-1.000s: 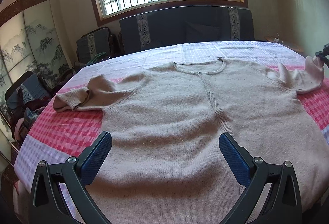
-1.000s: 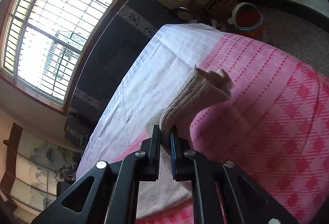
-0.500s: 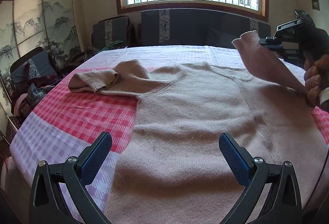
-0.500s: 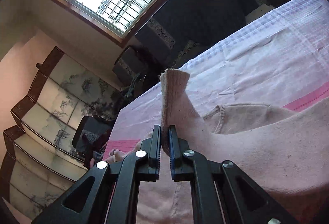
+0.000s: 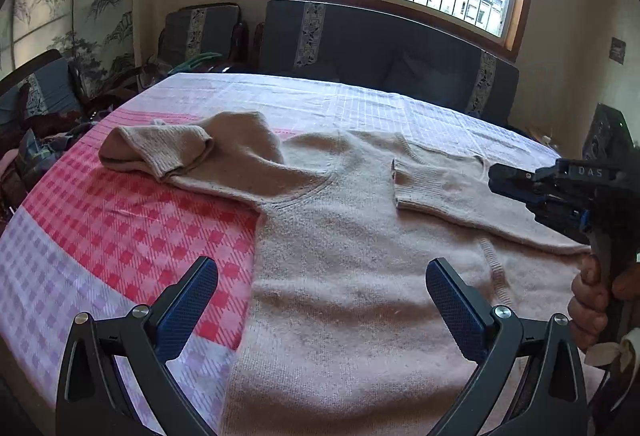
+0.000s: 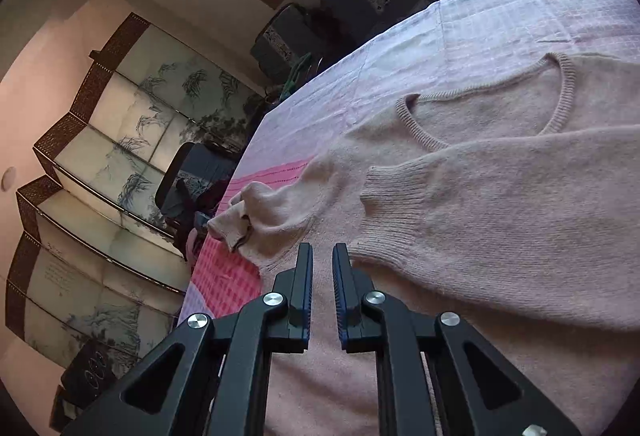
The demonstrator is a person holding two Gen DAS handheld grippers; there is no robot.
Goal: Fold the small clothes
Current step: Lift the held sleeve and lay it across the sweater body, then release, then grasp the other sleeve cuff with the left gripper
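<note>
A beige knit sweater (image 5: 340, 236) lies flat, front up, on the pink and white checked tablecloth (image 5: 120, 236). Its right sleeve (image 5: 436, 187) lies folded across the chest, cuff below the neckline. The other sleeve (image 5: 168, 147) sits bunched out to the left on the cloth. My left gripper (image 5: 320, 272) hangs open over the sweater's lower body, holding nothing. In the right wrist view my right gripper (image 6: 323, 252) hovers just left of the folded sleeve (image 6: 440, 203); its jaws are opening, a narrow gap with nothing in it. A hand (image 5: 592, 300) holds that right gripper (image 5: 496, 175).
A dark sofa (image 5: 380, 47) runs under the barred window behind the table. A chair piled with clothes (image 5: 32, 103) stands at the left edge, and a painted folding screen (image 6: 120, 135) lines the left wall. The tablecloth (image 6: 480, 15) lies bare beyond the neckline.
My right gripper carried the right sleeve across from the table's right side, laid it over the chest and let it go. My left gripper shifted sideways and rolled, still open.
</note>
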